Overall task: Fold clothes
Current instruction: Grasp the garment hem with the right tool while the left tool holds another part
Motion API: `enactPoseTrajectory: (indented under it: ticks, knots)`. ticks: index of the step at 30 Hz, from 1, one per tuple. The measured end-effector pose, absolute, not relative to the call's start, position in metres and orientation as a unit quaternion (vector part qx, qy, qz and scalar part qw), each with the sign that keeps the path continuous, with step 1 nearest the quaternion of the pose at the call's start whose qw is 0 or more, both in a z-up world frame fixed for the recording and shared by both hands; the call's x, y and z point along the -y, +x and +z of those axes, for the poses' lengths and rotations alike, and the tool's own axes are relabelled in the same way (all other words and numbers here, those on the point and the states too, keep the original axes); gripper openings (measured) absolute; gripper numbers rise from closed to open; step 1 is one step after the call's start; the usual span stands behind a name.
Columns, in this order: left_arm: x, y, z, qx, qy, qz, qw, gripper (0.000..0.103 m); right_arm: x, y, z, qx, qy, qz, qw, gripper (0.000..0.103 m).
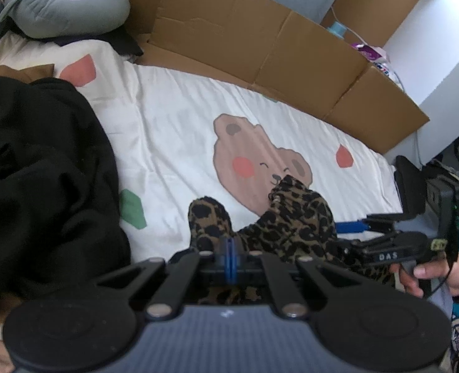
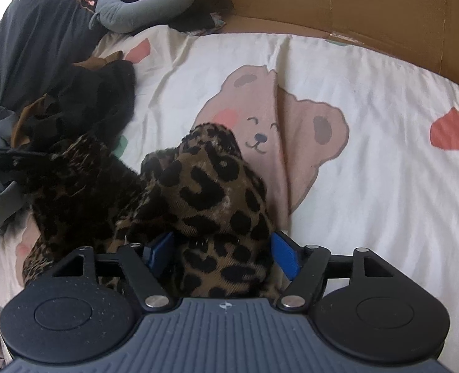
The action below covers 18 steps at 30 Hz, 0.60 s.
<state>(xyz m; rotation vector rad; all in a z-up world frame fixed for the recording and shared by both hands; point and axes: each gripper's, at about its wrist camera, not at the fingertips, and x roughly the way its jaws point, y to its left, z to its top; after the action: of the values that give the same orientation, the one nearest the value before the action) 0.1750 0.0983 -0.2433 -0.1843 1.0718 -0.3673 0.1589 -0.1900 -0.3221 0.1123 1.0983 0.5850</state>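
We are pinching the leopard-print garment [image 1: 291,220] on the bear-print bedsheet [image 1: 173,130] with our left gripper [image 1: 229,258], its blue pads pressed together on the cloth. Our right gripper [image 2: 221,256] is standing wide, a bunched fold between its jaws. That loose fold may be slumping out, spoiling the crease. The cardboard box [image 1: 260,37] behind is showing no contents.

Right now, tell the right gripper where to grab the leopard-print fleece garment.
Grip the raised fold of the leopard-print fleece garment that bulges between the right gripper's open blue pads. Come from above and behind: that ridge stands clear of the bear-print white sheet.
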Motion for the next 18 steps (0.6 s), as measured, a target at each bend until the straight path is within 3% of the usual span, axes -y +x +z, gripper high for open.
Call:
enactPoseTrajectory:
  ticks: [3, 5, 6, 10, 18]
  knots:
    - [-0.098, 0.175, -0.244, -0.506, -0.087, -0.175, 0.840, 0.001, 0.192, 0.169, -0.327, -0.515, 0.070, 0.278, 0.808, 0.072]
    - [-0.097, 0.174, -0.243, -0.503, -0.088, -0.176, 0.841, 0.001, 0.192, 0.169, -0.326, -0.513, 0.067, 0.289, 0.805, 0.038]
    - [-0.097, 0.174, -0.241, -0.501, -0.090, -0.177, 0.843, 0.001, 0.191, 0.169, -0.326, -0.512, 0.066, 0.295, 0.804, 0.011]
    - [-0.097, 0.176, -0.232, -0.487, -0.098, -0.182, 0.849, 0.001, 0.196, 0.166, -0.317, -0.499, 0.063, 0.308, 0.808, 0.004]
    - [-0.097, 0.180, -0.198, -0.442, -0.119, -0.196, 0.867, 0.000, 0.246, 0.153, -0.267, -0.463, 0.080, 0.247, 0.847, 0.002]
